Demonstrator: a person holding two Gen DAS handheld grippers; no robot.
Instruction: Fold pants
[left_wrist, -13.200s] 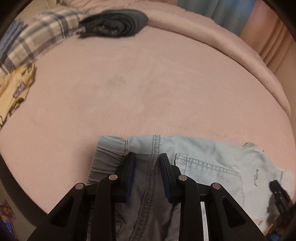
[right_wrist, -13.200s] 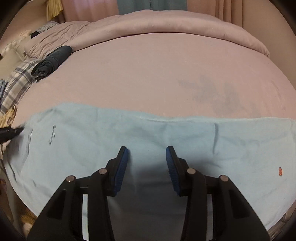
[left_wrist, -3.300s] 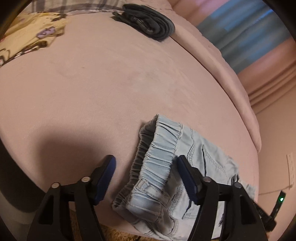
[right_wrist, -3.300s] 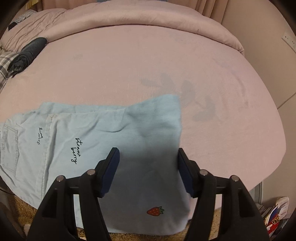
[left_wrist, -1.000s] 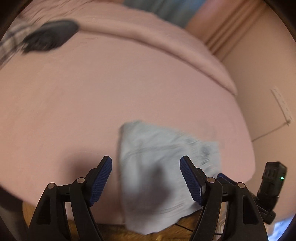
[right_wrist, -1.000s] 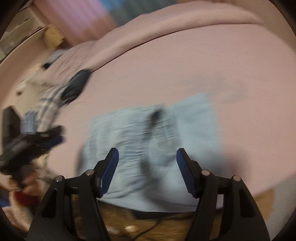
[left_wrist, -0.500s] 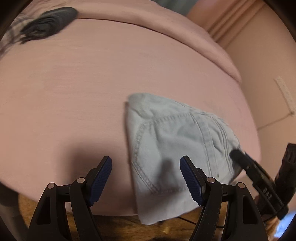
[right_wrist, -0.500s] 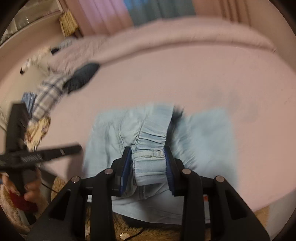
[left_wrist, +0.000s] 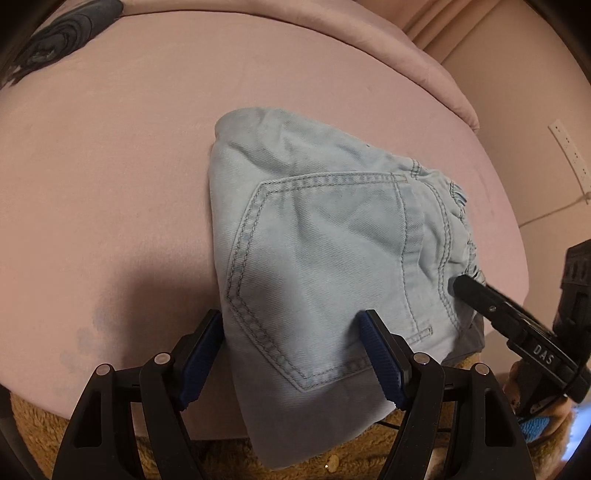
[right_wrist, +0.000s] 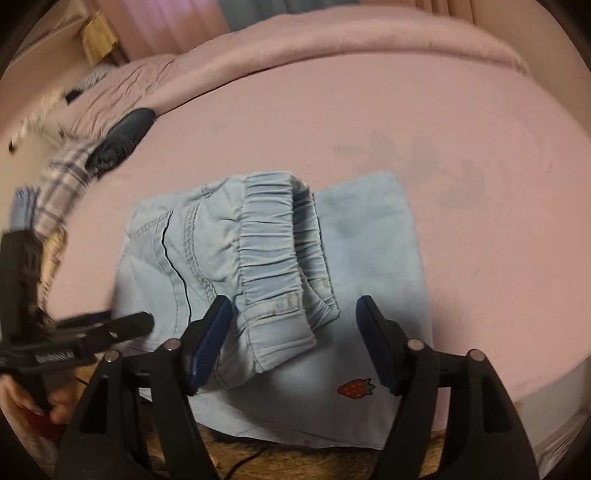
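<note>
Hovering spread and empty, the left tongs (left_wrist: 291, 354) and right tongs (right_wrist: 293, 339) flank the pants (left_wrist: 325, 251), which lie folded at the near edge of the bed (left_wrist: 110, 147), waistband (right_wrist: 273, 258) doubled over the leg. To finish well, I'd press the waistband flat and square the overhanging near corner.

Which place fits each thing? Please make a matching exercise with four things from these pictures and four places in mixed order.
Things:
1. pants
2. strawberry patch
3. rolled dark garment
4. plaid cloth

Places:
A. far left on the bed, beside the plaid cloth
B. left edge of the bed
C. folded, at the near bed edge
D. on the pants' lowest layer

Pairs: 1-C, 2-D, 3-A, 4-B
</note>
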